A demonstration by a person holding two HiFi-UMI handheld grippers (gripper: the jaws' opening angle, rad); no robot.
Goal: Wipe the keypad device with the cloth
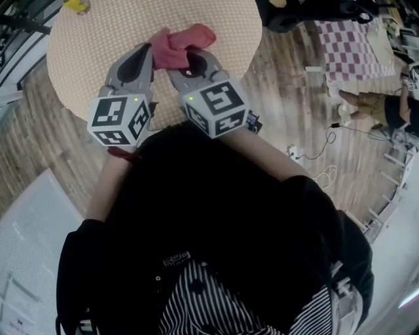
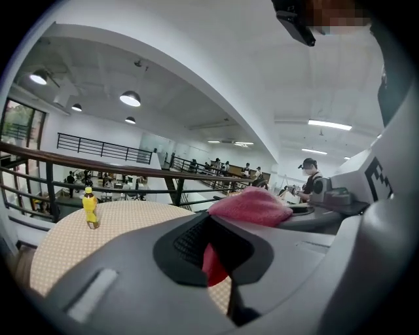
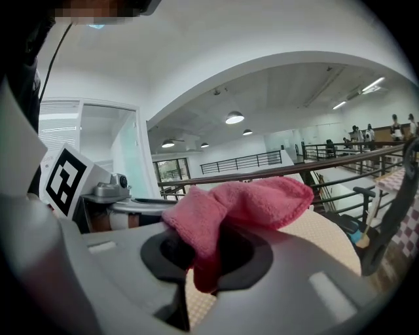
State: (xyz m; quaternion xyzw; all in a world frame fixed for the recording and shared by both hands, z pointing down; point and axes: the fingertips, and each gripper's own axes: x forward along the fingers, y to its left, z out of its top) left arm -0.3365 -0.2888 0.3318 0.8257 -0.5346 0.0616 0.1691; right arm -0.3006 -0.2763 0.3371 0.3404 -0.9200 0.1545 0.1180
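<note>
A pink cloth (image 1: pixel 180 44) hangs bunched between both grippers above the round table (image 1: pixel 91 59), close to the person's chest. My left gripper (image 1: pixel 152 52) is shut on one end; in the left gripper view a red fold (image 2: pixel 213 265) sits pinched between its jaws. My right gripper (image 1: pixel 190 57) is shut on the other end, and the cloth (image 3: pixel 242 203) drapes over its jaws in the right gripper view. The two grippers are side by side and angled towards each other. No keypad device shows in any view.
A small yellow bottle (image 1: pixel 76 5) stands at the table's far left edge. A checkered cloth (image 1: pixel 350 46) and cables (image 1: pixel 314 157) lie on the wooden floor to the right, near another person (image 1: pixel 386 108). A railing (image 2: pixel 98 163) runs behind the table.
</note>
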